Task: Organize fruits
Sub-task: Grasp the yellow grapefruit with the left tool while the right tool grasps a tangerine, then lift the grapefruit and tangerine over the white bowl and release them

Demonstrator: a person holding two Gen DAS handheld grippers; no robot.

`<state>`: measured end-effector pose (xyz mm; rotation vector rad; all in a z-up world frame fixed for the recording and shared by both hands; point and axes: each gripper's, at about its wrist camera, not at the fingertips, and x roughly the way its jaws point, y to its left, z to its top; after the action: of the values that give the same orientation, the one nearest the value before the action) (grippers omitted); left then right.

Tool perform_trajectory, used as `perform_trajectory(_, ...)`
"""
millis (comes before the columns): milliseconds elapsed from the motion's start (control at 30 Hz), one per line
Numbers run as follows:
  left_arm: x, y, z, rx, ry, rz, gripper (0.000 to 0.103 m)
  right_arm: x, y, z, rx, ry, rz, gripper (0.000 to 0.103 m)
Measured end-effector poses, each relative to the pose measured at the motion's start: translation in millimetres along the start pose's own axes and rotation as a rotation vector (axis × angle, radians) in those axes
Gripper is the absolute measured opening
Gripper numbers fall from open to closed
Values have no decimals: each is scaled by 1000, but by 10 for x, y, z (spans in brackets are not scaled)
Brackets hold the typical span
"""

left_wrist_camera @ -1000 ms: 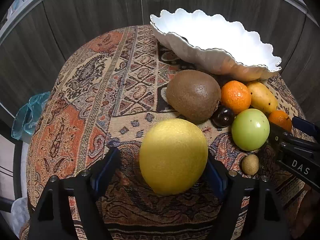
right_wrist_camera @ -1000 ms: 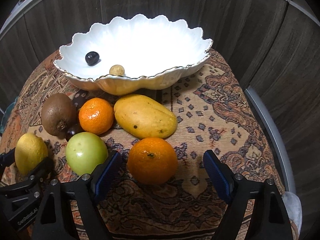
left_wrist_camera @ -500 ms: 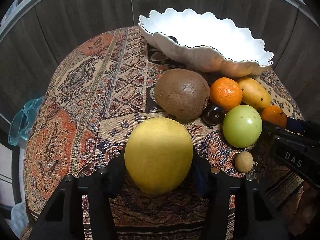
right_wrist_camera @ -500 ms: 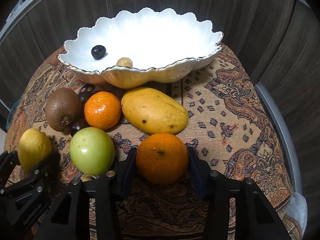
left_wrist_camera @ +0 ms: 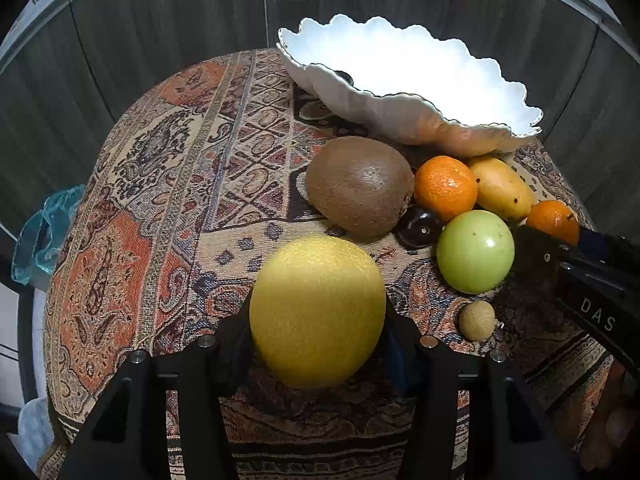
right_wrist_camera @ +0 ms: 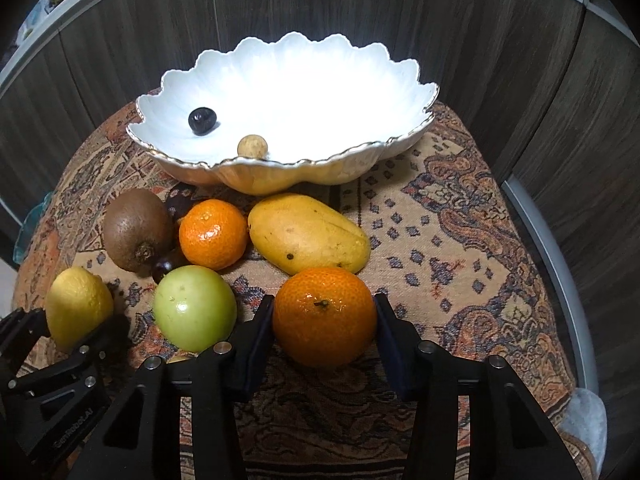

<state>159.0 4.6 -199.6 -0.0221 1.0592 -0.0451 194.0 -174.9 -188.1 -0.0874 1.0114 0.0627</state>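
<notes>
My left gripper (left_wrist_camera: 318,320) is shut on a yellow lemon (left_wrist_camera: 317,310), seen also in the right wrist view (right_wrist_camera: 78,306). My right gripper (right_wrist_camera: 324,320) is shut on an orange (right_wrist_camera: 325,316), partly visible in the left wrist view (left_wrist_camera: 554,220). A white scalloped bowl (right_wrist_camera: 404,96) at the back holds a dark cherry (right_wrist_camera: 202,120) and a small tan fruit (right_wrist_camera: 252,146). In front of it lie a kiwi (right_wrist_camera: 136,230), a second orange (right_wrist_camera: 213,234), a mango (right_wrist_camera: 308,234), a green apple (right_wrist_camera: 195,308) and a dark cherry (left_wrist_camera: 420,230).
A small tan round fruit (left_wrist_camera: 477,320) lies on the patterned tablecloth (left_wrist_camera: 160,200) beside the apple. The round table's edge drops off on all sides. A blue plastic bag (left_wrist_camera: 44,232) hangs at the left. Dark wood panels stand behind.
Both grippers have closed from open: the left on the lemon, the right on the orange. Both views have risen slightly with the fruit held.
</notes>
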Motion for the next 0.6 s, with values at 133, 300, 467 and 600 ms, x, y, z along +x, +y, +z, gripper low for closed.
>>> perform_trajectory(133,-66,5,11,-2,-13,-2,53,-72,-3,18,-2,-18,0,48)
perform_trajectory(300,-157,0,66,-8,-34,-4,53,-154,-27,49,3,-37,2,48)
perform_trajectory(467,-254,-7,136,-9,-58,-9,53,-264,-32,87,5,-66,2,48)
perform_trajectory(600,-333,-10,205,-8,-82,-12,53,-343,-47,135,9,-86,6,48)
